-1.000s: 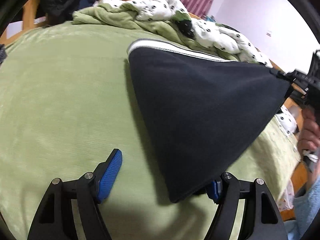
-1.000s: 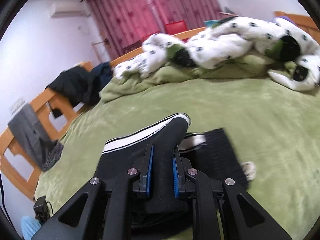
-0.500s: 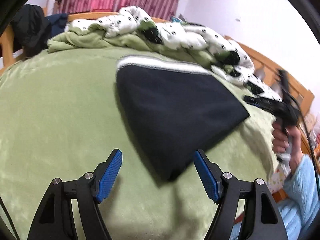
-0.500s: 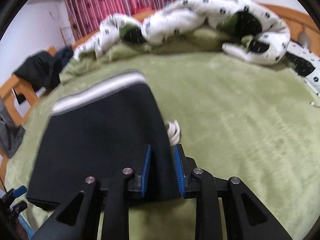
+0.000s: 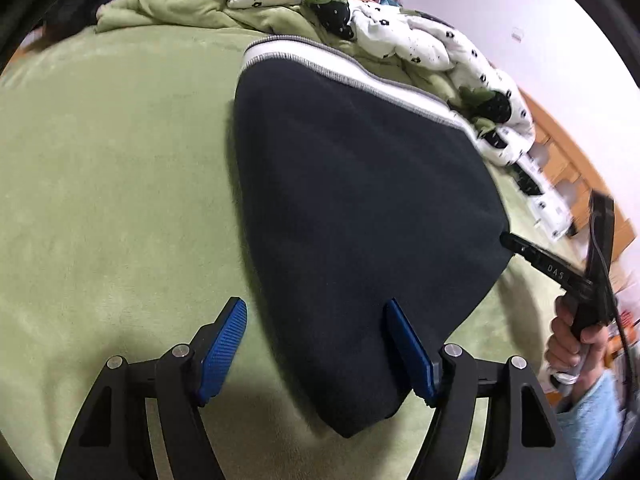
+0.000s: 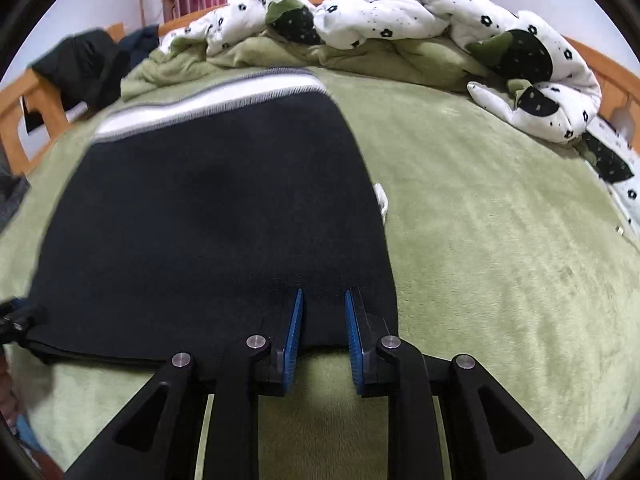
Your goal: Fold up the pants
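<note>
Pants (image 6: 208, 216), folded dark with a white waistband, lie flat on the green bed (image 6: 500, 248). Right hand-held gripper (image 6: 322, 332) has just narrowed its jaws and pinches their near edge. Left hand-held gripper (image 5: 316, 344) stands wide apart astride the near corner, not gripping.

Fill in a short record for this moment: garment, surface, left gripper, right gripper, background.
garment: dark pants, folded flat, white waistband at far edge
surface: green blanket
left gripper: open, pants corner lies between its pads
right gripper: closed on the pants' near edge
background: spotted white duvet, bunched at the far side
</note>
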`<state>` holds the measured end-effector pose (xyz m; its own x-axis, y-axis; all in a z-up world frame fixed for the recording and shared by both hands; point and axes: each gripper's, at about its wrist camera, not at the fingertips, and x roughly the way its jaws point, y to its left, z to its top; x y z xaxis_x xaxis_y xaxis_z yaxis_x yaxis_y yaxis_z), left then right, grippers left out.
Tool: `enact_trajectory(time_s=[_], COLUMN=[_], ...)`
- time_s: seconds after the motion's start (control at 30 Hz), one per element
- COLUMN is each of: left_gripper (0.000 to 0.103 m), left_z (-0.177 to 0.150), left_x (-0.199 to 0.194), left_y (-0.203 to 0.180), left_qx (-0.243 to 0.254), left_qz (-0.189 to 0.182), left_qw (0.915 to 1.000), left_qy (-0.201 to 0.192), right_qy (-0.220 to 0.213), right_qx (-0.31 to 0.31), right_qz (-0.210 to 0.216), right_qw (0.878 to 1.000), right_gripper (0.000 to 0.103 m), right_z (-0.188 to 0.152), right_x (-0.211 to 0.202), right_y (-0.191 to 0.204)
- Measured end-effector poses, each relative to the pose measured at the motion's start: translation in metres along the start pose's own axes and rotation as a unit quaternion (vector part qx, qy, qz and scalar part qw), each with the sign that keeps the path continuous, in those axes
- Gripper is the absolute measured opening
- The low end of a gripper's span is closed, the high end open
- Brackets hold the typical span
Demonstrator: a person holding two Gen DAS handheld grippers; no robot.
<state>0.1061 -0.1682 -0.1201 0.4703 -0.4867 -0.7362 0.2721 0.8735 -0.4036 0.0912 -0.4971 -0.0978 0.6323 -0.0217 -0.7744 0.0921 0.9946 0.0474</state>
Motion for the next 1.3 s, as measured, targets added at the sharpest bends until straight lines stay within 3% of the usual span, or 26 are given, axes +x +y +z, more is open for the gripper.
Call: enact_trajectory(time_s=[0.07, 0.13, 0.17, 0.27, 0.37, 0.47, 0.53, 0.63, 0.77, 0.83, 0.87, 0.93, 0.97, 1.0, 1.03, 1.13, 1.3], left_gripper=[0.069, 0.07, 0.07, 0.07, 0.07, 0.073, 0.073, 0.07, 0.045, 0.034, 0.028, 0.025, 0.024, 0.023, 0.022, 0.022, 0.021], left_z=[0.012, 0.033, 0.048, 0.08, 0.108, 0.116, 0.113, 0.11, 0.117, 0.121, 0.123, 0.129, 0.133, 0.138, 0.139, 0.145, 0.146], left_x=[-0.007, -0.008, -0.004, 0.013, 0.041, 0.071, 0.089, 0.097, 0.103, 0.099, 0.098, 0.089, 0.084, 0.074, 0.068, 0.037, -0.03], left_y=[0.002, 0.006, 0.009, 0.018, 0.025, 0.034, 0.04, 0.042, 0.038, 0.039, 0.04, 0.041, 0.039, 0.038, 0.039, 0.041, 0.087], left_qx=[0.003, 0.009, 0.008, -0.002, 0.0, -0.001, -0.005, 0.002, -0.034, -0.049, -0.049, -0.054, -0.053, -0.05, -0.05, -0.038, -0.036], left_qz=[0.007, 0.016, 0.019, 0.014, 0.018, 0.004, -0.033, -0.06, -0.07, -0.078, -0.079, -0.087, -0.093, -0.107, -0.117, -0.133, -0.099], left_qw=[0.9998, 0.9992, 0.9992, 0.9997, 0.9998, 0.9997, 0.9984, 0.9977, 0.9964, 0.9951, 0.9949, 0.9941, 0.9936, 0.9923, 0.9913, 0.99, 0.9943], left_qy=[-0.019, -0.035, -0.034, -0.02, -0.012, 0.023, 0.045, 0.033, 0.034, 0.036, 0.038, 0.037, 0.036, 0.036, 0.036, 0.026, 0.019], right_qy=[-0.022, -0.059, -0.074, -0.078, -0.032, 0.038, 0.047, 0.056, 0.093, 0.129, 0.13, 0.108, 0.097, 0.086, 0.073, 0.046, 0.041], right_qx=[0.013, 0.021, 0.024, 0.034, 0.034, 0.038, 0.067, 0.065, 0.102, 0.121, 0.125, 0.111, 0.122, 0.137, 0.152, 0.154, 0.167], right_qz=[0.013, 0.017, 0.021, 0.048, 0.059, 0.065, 0.095, 0.12, 0.182, 0.261, 0.271, 0.247, 0.232, 0.227, 0.234, 0.224, 0.245], right_qw=[1.0, 0.998, 0.997, 0.995, 0.997, 0.996, 0.992, 0.989, 0.974, 0.949, 0.946, 0.957, 0.96, 0.96, 0.957, 0.961, 0.954], right_gripper=[0.029, 0.063, 0.07, 0.074, 0.075, 0.074, 0.074, 0.074, 0.072, 0.05, 0.05, 0.043, 0.038, 0.024, 0.022, 0.02, 0.019], right_z=[0.01, 0.026, 0.037, 0.075, 0.11, 0.122, 0.123, 0.121, 0.118, 0.113, 0.111, 0.111, 0.112, 0.113, 0.115, 0.119, 0.118], right_x=[-0.015, -0.025, -0.027, -0.013, 0.034, 0.089, 0.108, 0.116, 0.13, 0.138, 0.136, 0.124, 0.115, 0.106, 0.094, 0.057, 0.021], right_y=[-0.007, -0.01, -0.012, -0.014, -0.017, -0.022, -0.035, -0.041, -0.052, -0.051, -0.05, -0.041, -0.038, -0.037, -0.036, -0.014, 0.057])
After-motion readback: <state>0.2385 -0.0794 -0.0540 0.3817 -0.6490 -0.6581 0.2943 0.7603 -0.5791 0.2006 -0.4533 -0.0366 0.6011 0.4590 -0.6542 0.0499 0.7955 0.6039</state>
